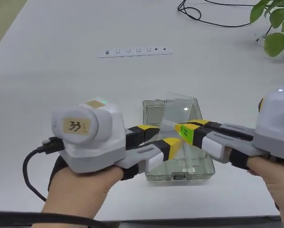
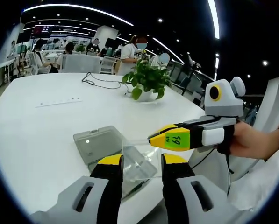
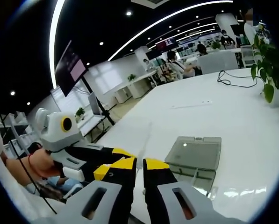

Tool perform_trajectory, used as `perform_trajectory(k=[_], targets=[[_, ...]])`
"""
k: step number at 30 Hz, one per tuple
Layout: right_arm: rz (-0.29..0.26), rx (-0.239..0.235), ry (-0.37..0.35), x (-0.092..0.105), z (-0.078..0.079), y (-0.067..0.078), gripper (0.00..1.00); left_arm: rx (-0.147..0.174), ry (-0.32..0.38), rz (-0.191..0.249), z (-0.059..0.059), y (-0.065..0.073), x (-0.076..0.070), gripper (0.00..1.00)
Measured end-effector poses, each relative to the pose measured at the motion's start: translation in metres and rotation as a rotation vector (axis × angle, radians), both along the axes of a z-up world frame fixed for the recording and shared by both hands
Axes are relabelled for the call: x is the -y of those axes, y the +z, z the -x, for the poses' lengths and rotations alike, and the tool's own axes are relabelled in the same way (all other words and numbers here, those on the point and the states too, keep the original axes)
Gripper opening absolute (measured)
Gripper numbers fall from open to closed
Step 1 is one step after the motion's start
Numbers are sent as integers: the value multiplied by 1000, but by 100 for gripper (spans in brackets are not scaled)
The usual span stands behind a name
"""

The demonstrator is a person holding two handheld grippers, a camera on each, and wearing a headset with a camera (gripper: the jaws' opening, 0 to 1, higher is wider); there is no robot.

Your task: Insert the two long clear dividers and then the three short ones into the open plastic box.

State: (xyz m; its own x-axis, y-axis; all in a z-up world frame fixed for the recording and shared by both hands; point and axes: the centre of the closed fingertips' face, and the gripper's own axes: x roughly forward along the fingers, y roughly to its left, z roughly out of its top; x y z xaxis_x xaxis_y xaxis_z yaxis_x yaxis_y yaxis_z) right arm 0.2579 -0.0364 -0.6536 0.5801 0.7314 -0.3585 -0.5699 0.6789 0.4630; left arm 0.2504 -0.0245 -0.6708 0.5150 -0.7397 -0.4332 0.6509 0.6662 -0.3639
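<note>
The open clear plastic box (image 1: 201,168) sits on the white table, its lid (image 1: 153,111) lying flat behind it. My right gripper (image 1: 181,128) comes in from the right, shut on the edge of a clear divider (image 2: 133,154) held above the box. In the right gripper view the divider (image 3: 148,140) shows as a thin edge running forward from between the closed jaws (image 3: 140,164), with the box (image 3: 195,181) beyond. My left gripper (image 1: 164,136) reaches in from the left and stands open (image 2: 141,161), its jaws either side of the divider's lower part.
A white power strip (image 1: 134,51) lies farther back on the table. A black cable (image 1: 213,16) and a potted plant (image 1: 275,26) are at the far right. The table's near edge (image 1: 189,219) runs just below the box. People sit at desks in the background.
</note>
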Motion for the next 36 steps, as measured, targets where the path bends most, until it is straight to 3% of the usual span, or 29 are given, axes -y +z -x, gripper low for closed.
perform_trajectory(k=[13, 24, 26, 28, 29, 33, 36], targets=[[9, -21, -16, -3, 1, 0, 6, 6, -11, 7, 3, -2, -1, 33], [1, -58, -30, -1, -5, 1, 6, 40, -43, -17, 7, -11, -20, 50], [8, -72, -32, 0, -8, 0, 6, 48, -52, -37, 8, -16, -26, 54], [14, -84, -34, 0, -12, -1, 6, 76, -68, -64, 8, -21, -34, 54], [18, -89, -36, 0, -14, -1, 6, 69, -77, -69, 10, -24, -37, 56], [38, -118, -41, 0, -21, -4, 6, 95, -110, -109, 11, -32, -47, 73], [87, -143, -39, 0, -25, -9, 6, 115, -155, -135, 14, -38, -52, 74]])
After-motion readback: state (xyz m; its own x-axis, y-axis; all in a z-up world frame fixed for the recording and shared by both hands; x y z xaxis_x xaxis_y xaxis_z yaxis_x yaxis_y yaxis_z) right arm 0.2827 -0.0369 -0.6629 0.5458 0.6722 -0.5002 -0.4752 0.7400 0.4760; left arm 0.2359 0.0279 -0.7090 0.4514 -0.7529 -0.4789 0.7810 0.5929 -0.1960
